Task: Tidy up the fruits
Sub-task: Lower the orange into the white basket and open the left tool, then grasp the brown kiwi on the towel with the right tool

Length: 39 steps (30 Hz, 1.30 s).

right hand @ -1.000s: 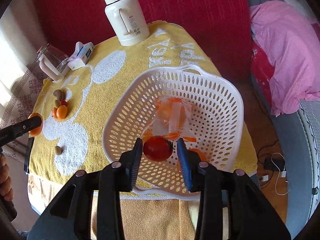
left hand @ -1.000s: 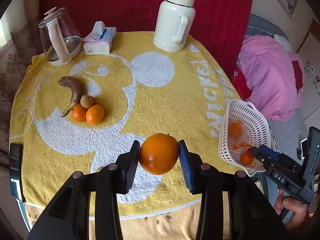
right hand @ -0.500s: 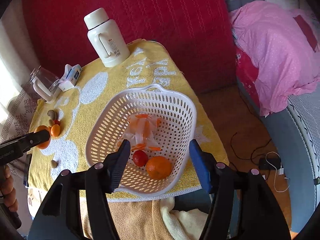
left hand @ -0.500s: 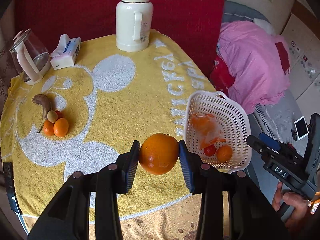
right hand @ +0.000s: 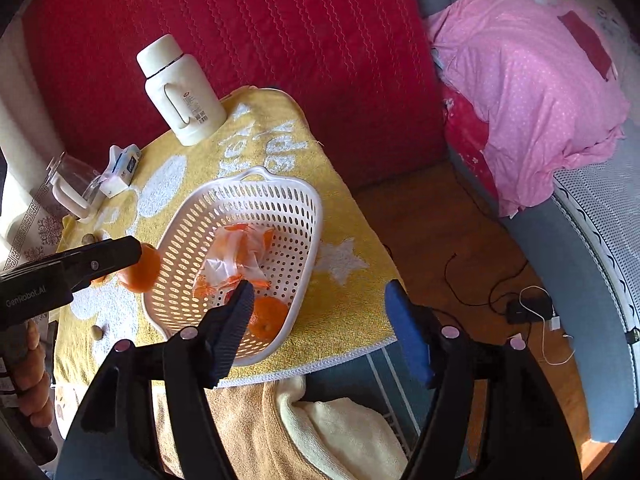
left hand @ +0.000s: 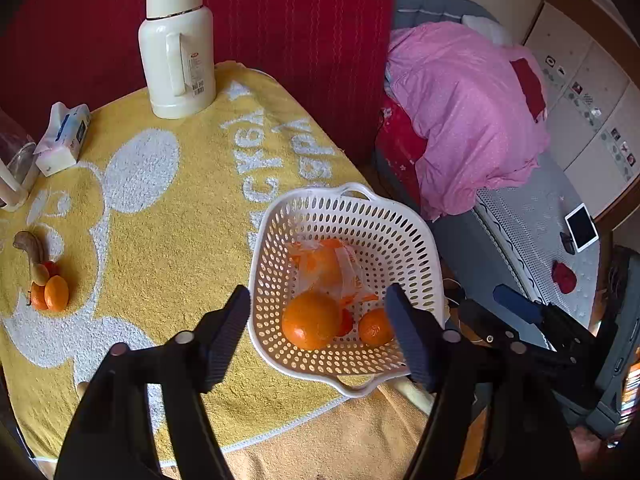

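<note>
Fruits: white basket point(left hand: 424, 240) at the worktop's right edge holds a big orange point(left hand: 311, 319), bagged orange, small orange, red fruit. Left claw point(left hand: 316, 332) opening above, empty; right claw point(right hand: 320, 334) opening, empty. Banana cluster point(left hand: 44, 280) at left edge remains.

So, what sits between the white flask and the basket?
Nothing: only bare yellow towel with white lettering between flask and basket, left wrist view.
</note>
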{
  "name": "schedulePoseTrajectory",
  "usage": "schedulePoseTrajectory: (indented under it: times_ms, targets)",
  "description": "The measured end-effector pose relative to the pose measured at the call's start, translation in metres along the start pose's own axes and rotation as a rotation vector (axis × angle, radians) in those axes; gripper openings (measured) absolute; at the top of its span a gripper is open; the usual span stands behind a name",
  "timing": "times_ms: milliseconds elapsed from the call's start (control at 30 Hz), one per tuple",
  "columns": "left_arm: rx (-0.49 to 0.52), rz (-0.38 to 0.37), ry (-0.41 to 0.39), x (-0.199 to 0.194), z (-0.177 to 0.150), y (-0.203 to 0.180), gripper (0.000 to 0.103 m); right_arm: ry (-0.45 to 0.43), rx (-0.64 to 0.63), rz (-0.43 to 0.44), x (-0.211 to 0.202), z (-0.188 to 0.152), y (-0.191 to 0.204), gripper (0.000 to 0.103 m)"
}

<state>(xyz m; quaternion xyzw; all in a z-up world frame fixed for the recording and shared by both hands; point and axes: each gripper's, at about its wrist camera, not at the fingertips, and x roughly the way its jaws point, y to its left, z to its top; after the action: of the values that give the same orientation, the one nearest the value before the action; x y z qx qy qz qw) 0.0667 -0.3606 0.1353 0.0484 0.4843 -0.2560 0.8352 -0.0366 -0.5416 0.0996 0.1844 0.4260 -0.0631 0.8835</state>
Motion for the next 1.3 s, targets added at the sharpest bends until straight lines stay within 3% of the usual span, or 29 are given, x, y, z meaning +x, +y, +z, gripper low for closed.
schedulePoseTrajectory:
  times_ms: [300, 733, 1100, 1300]
  targets:
    - [-0.114, 0.086, -0.012, -0.019, -0.003, 0.042, 0.079, -0.004, 0.007, 0.031, 0.007, 0.007, 0.004, 0.075]
    - [-0.246, 0.187, -0.023, -0.054, -0.030, 0.101, 0.083, 0.009, -0.081, 0.115, 0.021, 0.020, 0.060, 0.080]
    - [-0.401, 0.272, -0.027, -0.094, -0.076, 0.173, 0.086, 0.020, -0.139, 0.162, 0.024, 0.016, 0.110, 0.080]
    - [-0.502, 0.364, -0.026, -0.118, -0.107, 0.222, 0.086, 0.033, -0.262, 0.203, 0.026, 0.004, 0.159, 0.080]
